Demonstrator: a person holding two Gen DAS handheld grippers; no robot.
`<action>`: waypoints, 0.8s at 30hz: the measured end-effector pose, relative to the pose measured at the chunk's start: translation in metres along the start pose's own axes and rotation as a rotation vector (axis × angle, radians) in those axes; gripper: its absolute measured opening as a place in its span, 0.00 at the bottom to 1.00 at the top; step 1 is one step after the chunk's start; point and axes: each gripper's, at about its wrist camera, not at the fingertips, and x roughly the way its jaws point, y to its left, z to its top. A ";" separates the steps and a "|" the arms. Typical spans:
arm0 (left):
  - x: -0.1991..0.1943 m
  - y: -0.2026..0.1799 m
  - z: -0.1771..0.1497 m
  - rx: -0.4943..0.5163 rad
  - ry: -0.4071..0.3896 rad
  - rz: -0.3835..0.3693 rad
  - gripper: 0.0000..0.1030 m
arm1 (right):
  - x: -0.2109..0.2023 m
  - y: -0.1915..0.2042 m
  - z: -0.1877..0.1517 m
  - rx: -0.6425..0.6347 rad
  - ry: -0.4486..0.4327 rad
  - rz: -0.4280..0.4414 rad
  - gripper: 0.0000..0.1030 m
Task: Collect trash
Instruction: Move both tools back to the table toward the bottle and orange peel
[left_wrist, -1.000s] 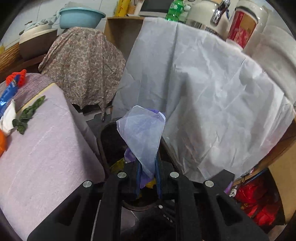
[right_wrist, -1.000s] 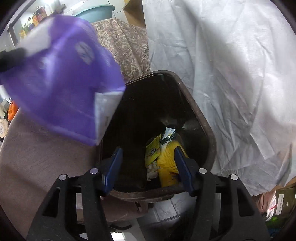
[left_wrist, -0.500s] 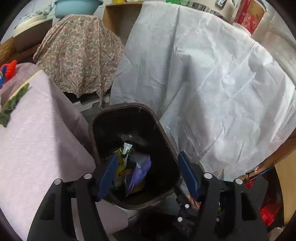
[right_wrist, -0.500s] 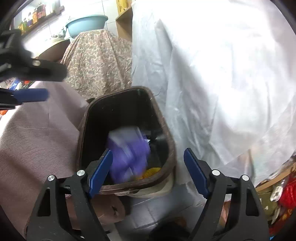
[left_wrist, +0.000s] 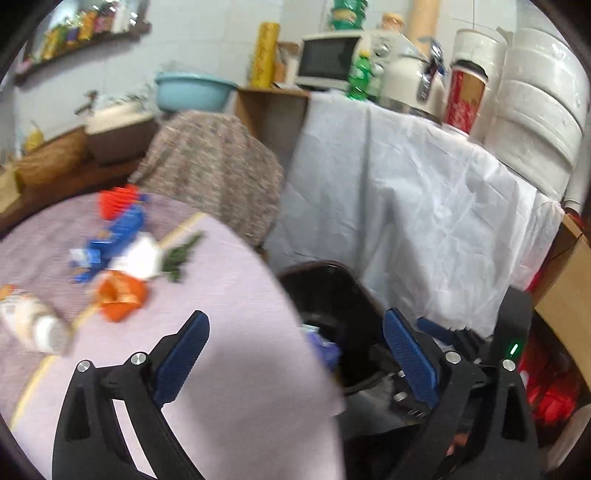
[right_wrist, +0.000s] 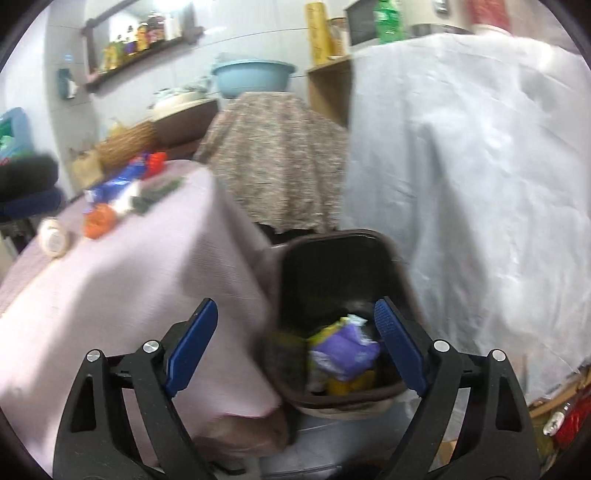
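Left wrist view showed the left tongs (left_wrist: 295, 354) angled downward over the near edge of the table (left_wrist: 229, 369), which was covered with a pale lilac cloth. Both blue pads (left_wrist: 183, 356) stood wide apart and were opening further, with nothing between them. Right wrist view showed the right tongs (right_wrist: 295, 343) angled downward above the dark brown trash bin (right_wrist: 332, 258), jaws likewise apart and opening, gripping nothing.

No brand, label or writing could be read in either view; motion blur obscured all print on the packaging.

Inside the bin, a crumpled purple wrapper (right_wrist: 343, 350) lay on top of yellow packaging (right_wrist: 351, 384). In the right wrist view it appeared between the two pads but well below them, not touching either. In the left wrist view the bin (left_wrist: 332, 291) stood just beside the table's right edge, and only a corner of the purple wrapper (left_wrist: 325, 349) showed past the cloth.

Remaining trash lay on the table, well apart from both tongs: an orange wrapper (left_wrist: 120, 295), a blue packet (left_wrist: 110, 240), white crumpled paper (left_wrist: 138, 256), a green leafy sprig (left_wrist: 181, 254) and a pale rounded container (left_wrist: 29, 323) on its side.
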 end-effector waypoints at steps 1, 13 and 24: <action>-0.007 0.007 -0.002 0.000 -0.008 0.014 0.93 | -0.001 0.008 0.003 -0.008 0.005 0.030 0.84; -0.059 0.117 -0.030 0.063 -0.032 0.178 0.95 | -0.001 0.097 0.028 -0.142 0.040 0.227 0.84; -0.088 0.202 -0.041 0.008 -0.075 0.283 0.95 | 0.028 0.163 0.043 -0.221 0.103 0.336 0.84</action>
